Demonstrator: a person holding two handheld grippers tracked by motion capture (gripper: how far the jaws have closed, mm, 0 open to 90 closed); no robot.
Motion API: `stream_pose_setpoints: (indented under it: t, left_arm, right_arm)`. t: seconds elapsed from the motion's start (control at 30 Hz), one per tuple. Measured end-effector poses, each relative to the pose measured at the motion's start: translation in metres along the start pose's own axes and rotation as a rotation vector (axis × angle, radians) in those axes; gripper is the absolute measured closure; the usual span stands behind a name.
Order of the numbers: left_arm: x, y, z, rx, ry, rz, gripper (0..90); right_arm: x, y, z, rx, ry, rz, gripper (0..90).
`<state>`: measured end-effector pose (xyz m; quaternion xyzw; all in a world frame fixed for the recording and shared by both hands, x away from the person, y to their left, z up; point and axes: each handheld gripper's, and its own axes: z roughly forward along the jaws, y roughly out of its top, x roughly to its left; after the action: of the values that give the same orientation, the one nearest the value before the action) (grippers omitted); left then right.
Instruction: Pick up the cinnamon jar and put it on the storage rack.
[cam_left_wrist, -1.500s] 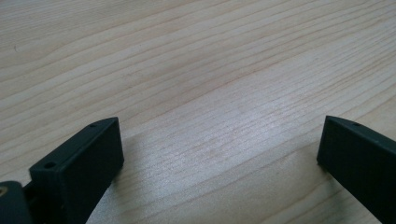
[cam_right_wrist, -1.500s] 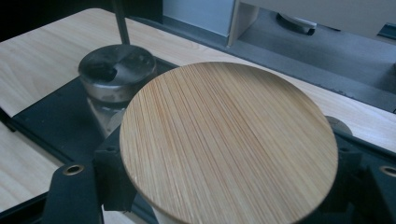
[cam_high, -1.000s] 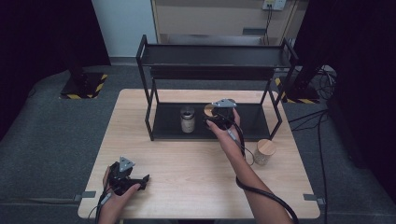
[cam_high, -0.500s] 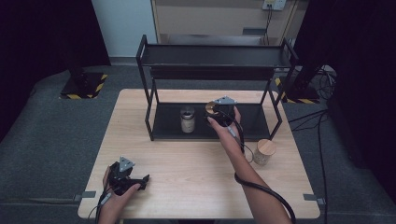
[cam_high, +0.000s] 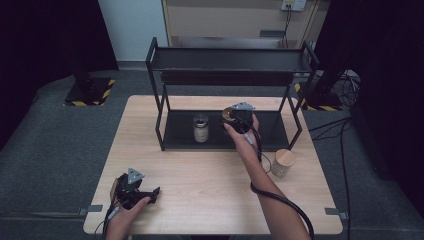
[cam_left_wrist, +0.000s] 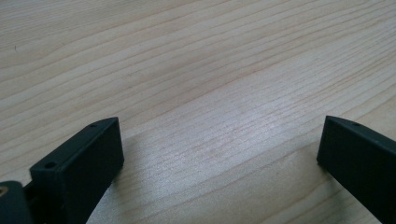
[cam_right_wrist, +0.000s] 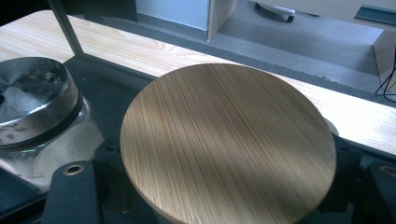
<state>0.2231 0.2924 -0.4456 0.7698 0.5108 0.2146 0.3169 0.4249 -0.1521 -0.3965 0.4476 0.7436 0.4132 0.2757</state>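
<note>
**A:** Bamboo, that round lid at your right gripper (cam_high: 231, 116) in the high view. You've got a jar with a bamboo lid (cam_high: 229, 114) over the lower shelf of the black rack (cam_high: 175, 135), just beside the metal-lidded glass jar (cam_high: 200, 128) that stands there. A second bamboo-lidded jar (cam_high: 283, 162) waits on the table (cam_high: 210, 185), well apart to your right.

**B:** And your left gripper (cam_high: 150, 192)?

**A:** Low at the near left of the table, resting, nothing near it. In the left gripper view the two black jaws stand wide apart over bare wood grain (cam_left_wrist: 210, 93); released, holding nothing.

**B:** What does the right gripper view tell you?

**A:** The bamboo lid (cam_right_wrist: 228, 144) sits squarely between the jaws, which are clenched on the jar below it. The metal-lidded jar (cam_right_wrist: 37, 107) is close at its side, on the dark shelf floor.

**B:** So which step are you in?

**A:** I'd judge you're placing this jar on the lower shelf. I can't tell whether its base touches the shelf yet.

**B:** Next move?

**A:** Settle it flat, keep a gap from the glass neighbour, then ease the jaws apart and draw straight back, clear of the rack's front.
</note>
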Motion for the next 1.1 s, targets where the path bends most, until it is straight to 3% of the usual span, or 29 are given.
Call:
stream_pose_setpoints:
  t: [1.1]
  left_arm:
    - [0.000,0.000,0.000,0.000,0.000,-0.001,0.0]
  right_arm:
    - [0.013,-0.008,0.023,0.035,0.005,0.016,25.6]
